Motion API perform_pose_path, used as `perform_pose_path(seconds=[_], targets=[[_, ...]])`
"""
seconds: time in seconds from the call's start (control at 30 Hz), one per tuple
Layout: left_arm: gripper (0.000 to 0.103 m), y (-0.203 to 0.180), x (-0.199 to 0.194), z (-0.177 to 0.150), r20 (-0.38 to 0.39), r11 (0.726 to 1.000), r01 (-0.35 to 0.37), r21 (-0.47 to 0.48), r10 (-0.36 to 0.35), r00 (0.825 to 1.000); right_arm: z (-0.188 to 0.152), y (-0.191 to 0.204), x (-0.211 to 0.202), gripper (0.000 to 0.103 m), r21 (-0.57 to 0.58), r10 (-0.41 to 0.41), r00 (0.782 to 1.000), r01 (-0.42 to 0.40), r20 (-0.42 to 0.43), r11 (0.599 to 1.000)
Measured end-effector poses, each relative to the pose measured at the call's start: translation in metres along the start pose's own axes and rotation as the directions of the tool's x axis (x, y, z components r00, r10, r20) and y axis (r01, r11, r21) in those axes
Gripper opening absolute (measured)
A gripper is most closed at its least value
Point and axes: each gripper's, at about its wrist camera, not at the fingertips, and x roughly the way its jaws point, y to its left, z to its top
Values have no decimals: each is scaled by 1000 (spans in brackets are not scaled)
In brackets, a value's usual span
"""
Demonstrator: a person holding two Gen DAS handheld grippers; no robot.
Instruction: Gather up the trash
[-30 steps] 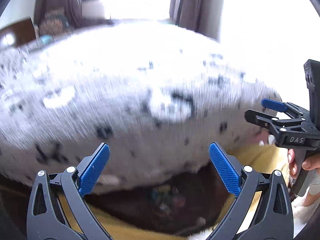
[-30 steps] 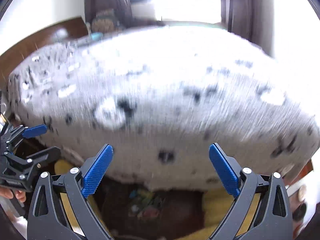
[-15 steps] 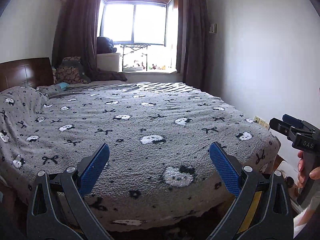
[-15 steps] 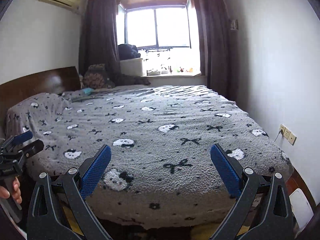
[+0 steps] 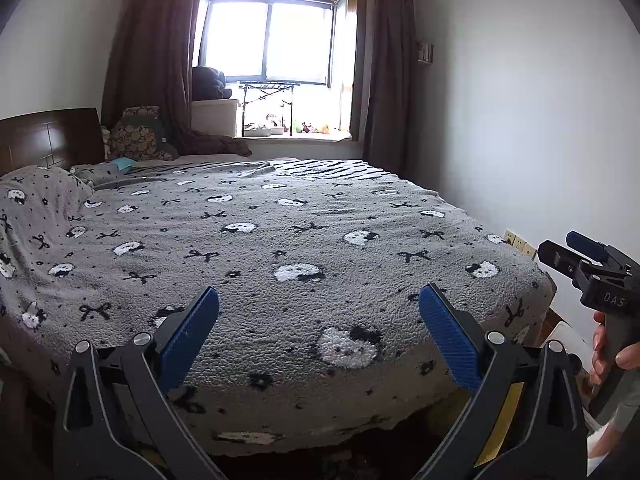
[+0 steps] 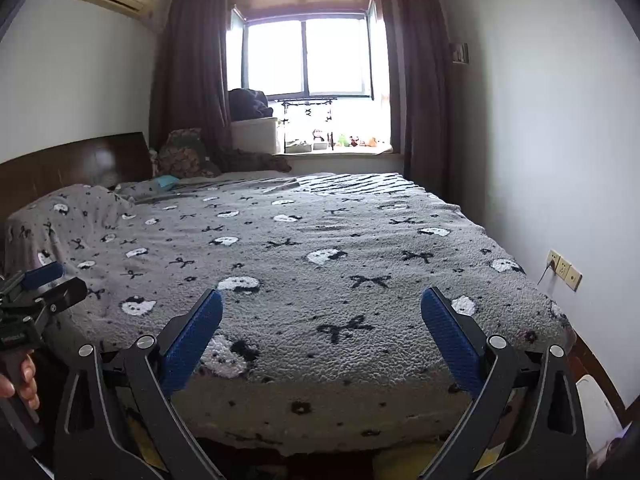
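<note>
Both grippers up at the foot of the bed, nothing grabbed

Your left gripper [image 5: 319,312] and right gripper [image 6: 321,314] are both spread wide and empty, hovering side by side above the foot end of the bed [image 5: 280,240] with the grey blanket [image 6: 320,248] printed with bows and cat faces. Honestly I can't pick out any trash on the bed; there's some colourful clutter on the dark floor [image 5: 352,460] under the foot edge, but it's too dim to tell what it is. Your hand [image 5: 608,356] on the right gripper's handle shows at the edge. Window [image 6: 308,60] and curtains [image 6: 192,64] straight ahead.
</note>
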Motion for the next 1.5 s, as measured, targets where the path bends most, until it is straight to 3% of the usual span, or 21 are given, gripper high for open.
perform_pose_path(seconds=[0.4,1.07,1.5], targets=[[95,-5,-4,6,33,999,35,4,-35,999,-1,2,-2,99,7,18,1000,-18,1,1000],[95,-6,-6,6,53,1000,25,9,-25,998,0,5,-7,99,12,34,999,-35,16,999],[95,-1,-6,7,53,1000,9,9,-10,999,0,-3,-7,99,34,2,1000,-2,20,999]])
